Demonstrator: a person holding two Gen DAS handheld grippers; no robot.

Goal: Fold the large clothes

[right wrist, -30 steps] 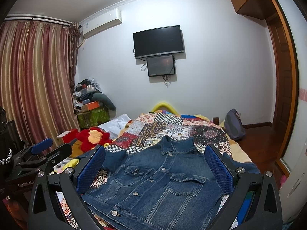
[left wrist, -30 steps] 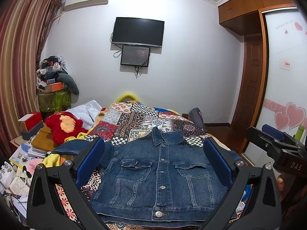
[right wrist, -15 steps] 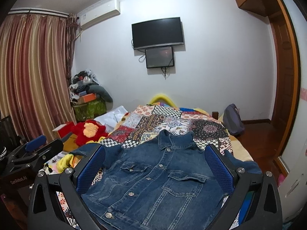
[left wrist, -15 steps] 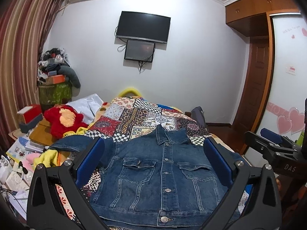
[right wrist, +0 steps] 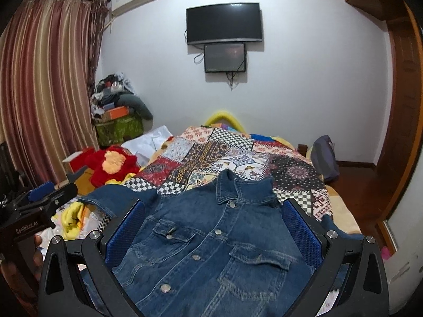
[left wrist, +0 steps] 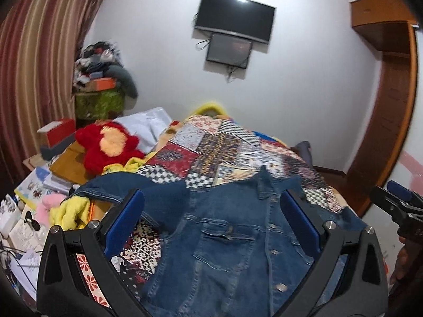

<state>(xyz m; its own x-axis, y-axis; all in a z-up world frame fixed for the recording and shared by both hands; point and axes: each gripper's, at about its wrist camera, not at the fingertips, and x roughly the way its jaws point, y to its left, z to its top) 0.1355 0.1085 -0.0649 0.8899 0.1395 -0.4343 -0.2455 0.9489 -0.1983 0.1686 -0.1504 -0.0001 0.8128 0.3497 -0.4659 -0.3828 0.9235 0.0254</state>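
The denim jacket (right wrist: 211, 240) lies face-up on the bed's patchwork quilt (right wrist: 238, 158), just ahead of both released, empty jaws; heavy, stiff yet drapey, it is probably best pinched at a sleeve cuff (left wrist: 87, 190) or hem.

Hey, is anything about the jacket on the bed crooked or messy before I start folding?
Mostly tidy: the denim jacket lies front up and buttoned on the patchwork quilt. The odd part is one sleeve, which trails off the quilt's edge over the yellow cloth beside the bed. Both grippers are open and hold nothing.
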